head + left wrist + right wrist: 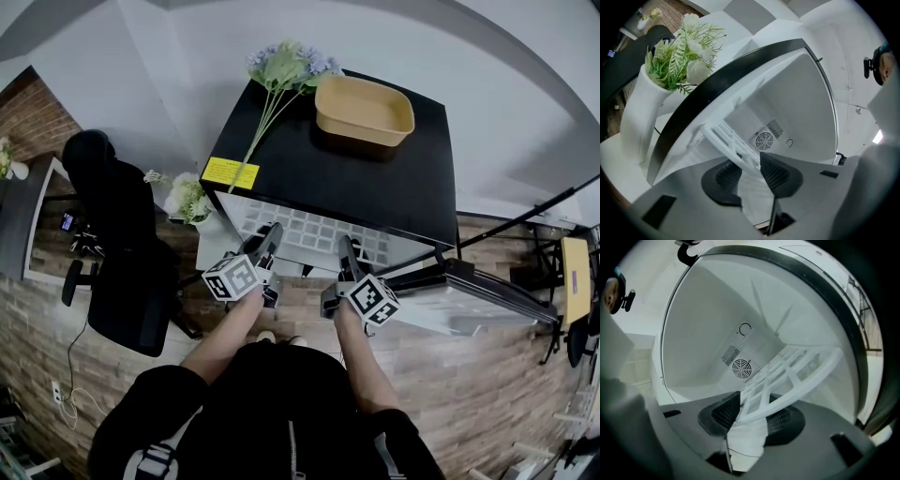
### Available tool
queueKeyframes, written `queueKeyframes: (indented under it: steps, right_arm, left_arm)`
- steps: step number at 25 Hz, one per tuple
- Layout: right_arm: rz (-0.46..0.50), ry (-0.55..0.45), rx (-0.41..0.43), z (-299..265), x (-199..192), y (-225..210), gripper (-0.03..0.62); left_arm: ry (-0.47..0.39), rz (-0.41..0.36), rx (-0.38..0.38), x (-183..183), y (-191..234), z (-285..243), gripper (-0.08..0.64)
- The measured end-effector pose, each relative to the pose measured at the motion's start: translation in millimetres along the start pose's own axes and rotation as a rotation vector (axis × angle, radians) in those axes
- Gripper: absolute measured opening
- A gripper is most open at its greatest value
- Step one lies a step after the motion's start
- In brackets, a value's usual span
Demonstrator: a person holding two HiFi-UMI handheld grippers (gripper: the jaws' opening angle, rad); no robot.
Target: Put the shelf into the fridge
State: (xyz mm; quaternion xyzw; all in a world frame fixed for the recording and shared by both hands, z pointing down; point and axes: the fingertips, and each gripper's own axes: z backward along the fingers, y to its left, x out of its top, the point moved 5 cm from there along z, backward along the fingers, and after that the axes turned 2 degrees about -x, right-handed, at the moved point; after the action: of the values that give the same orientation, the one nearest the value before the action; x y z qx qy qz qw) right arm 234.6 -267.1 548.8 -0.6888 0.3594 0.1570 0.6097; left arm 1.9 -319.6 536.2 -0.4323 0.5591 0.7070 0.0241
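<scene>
The white grid shelf (314, 232) hangs tilted at the mouth of the open black-topped fridge (281, 150). My left gripper (268, 242) is shut on its left part and my right gripper (345, 251) on its right part. In the left gripper view the shelf (725, 135) runs between the dark pads (726, 177) toward the white fridge interior (797, 103) with its round back vent (764, 140). In the right gripper view the shelf's front rail (797, 380) crosses between the pads (724, 412), its far side reaching toward the right wall.
The fridge door (469, 302) stands open at the right. A tan tray (364, 110) and a spray of artificial flowers (281, 67) lie on the fridge top. A white vase of flowers (670, 65) stands left of the fridge, a black office chair (122, 253) beyond it.
</scene>
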Motion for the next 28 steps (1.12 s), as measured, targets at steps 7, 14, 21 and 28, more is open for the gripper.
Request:
queueKeyframes:
  steps: [7, 14, 21, 28]
  right_arm:
    - [0.015, -0.026, -0.011, -10, 14, 5, 0.155]
    - [0.011, -0.037, -0.02, -20, 18, 3, 0.155]
    - [0.01, -0.037, -0.022, -26, 21, 1, 0.153]
    - [0.006, -0.033, -0.02, -32, 24, 0, 0.153]
  left_arm:
    - [-0.002, 0.003, -0.001, 4, 3, -12, 0.126]
    - [-0.001, 0.001, 0.005, 6, 6, -22, 0.126]
    - [0.004, 0.003, 0.013, 8, 8, -29, 0.126]
    - [-0.003, 0.012, 0.023, 9, 11, -35, 0.124]
